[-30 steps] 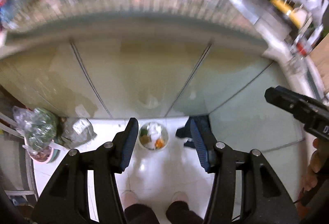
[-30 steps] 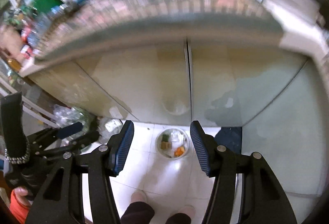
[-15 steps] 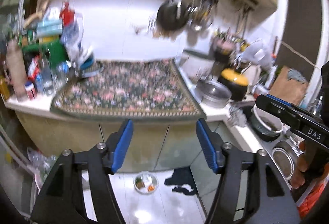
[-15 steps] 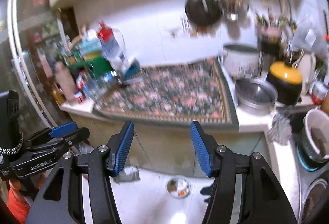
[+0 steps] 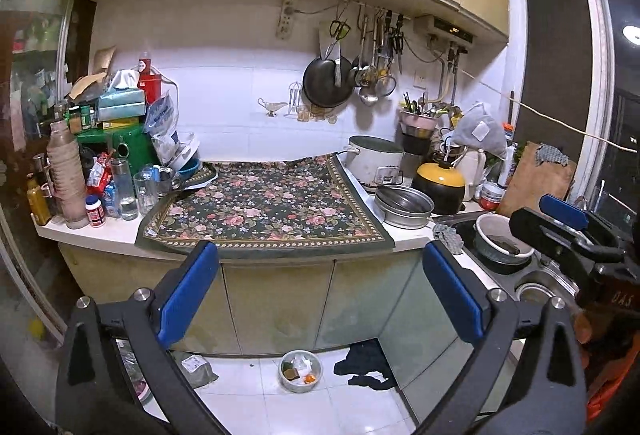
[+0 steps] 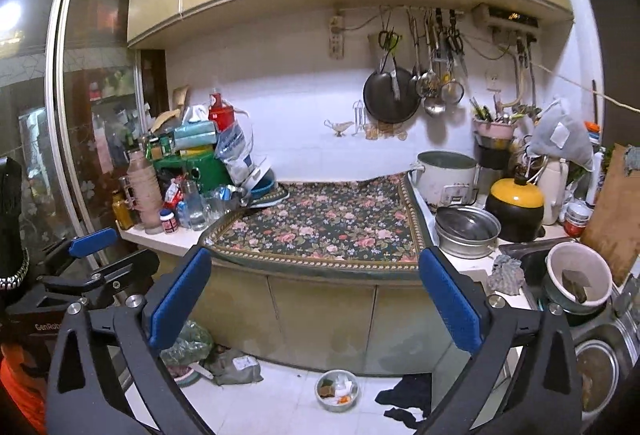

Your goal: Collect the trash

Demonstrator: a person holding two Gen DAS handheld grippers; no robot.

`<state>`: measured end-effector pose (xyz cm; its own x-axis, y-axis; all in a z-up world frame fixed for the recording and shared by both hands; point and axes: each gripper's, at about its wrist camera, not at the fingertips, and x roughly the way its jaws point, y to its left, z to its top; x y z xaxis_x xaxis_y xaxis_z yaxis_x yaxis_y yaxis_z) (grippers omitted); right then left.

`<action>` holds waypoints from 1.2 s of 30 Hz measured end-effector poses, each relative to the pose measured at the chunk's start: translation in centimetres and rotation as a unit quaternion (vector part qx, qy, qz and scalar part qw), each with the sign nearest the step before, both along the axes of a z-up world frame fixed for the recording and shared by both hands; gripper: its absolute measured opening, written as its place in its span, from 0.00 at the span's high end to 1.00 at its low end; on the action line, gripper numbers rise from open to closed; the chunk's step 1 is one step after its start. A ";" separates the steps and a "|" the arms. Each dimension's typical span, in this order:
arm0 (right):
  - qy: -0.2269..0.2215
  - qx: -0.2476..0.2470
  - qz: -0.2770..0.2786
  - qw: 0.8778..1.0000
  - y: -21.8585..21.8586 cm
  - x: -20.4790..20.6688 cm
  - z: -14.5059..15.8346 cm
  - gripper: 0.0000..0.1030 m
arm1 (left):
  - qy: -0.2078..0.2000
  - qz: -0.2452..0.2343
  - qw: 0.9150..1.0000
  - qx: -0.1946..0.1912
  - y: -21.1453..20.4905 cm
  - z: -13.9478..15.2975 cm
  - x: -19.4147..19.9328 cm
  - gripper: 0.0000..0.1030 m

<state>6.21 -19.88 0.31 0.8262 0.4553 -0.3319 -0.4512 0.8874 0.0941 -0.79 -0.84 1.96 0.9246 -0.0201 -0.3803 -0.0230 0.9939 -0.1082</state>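
A small metal bowl [image 5: 301, 371] of scraps and crumpled paper sits on the white floor tiles below the counter; it also shows in the right wrist view [image 6: 337, 389]. A crumpled packet [image 5: 196, 367] and a plastic bag [image 6: 186, 345] lie on the floor to its left, a dark cloth [image 5: 366, 363] to its right. My left gripper [image 5: 320, 291] is open and empty, held in the air in front of the cabinets. My right gripper [image 6: 314, 295] is open and empty at a similar height.
A floral mat [image 5: 264, 209] covers the counter. Bottles, jars and boxes [image 5: 100, 163] crowd its left end. Pots [image 5: 404, 205] and a sink with a bowl [image 5: 502, 239] stand on the right. Utensils and a pan [image 5: 326, 83] hang on the wall.
Both grippers have tilted up from looking down at the floor and cabinet doors to facing the counter and wall. The floor bowl now sits low in both views. Jaws stay open.
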 end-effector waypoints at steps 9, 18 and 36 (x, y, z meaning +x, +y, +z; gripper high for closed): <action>0.006 -0.006 -0.006 1.000 -0.2 -2.1 0.0 0.00 | -0.003 -0.009 1.000 0.006 -0.6 0.3 -2.2 0.01; 0.010 -0.006 -0.009 1.000 -1.2 -2.6 0.1 0.00 | -0.003 -0.015 1.000 0.008 -1.2 0.4 -2.7 0.01; 0.012 -0.004 -0.011 1.000 -1.6 -3.3 0.6 0.00 | -0.002 -0.029 1.000 0.008 -2.0 0.6 -2.8 0.01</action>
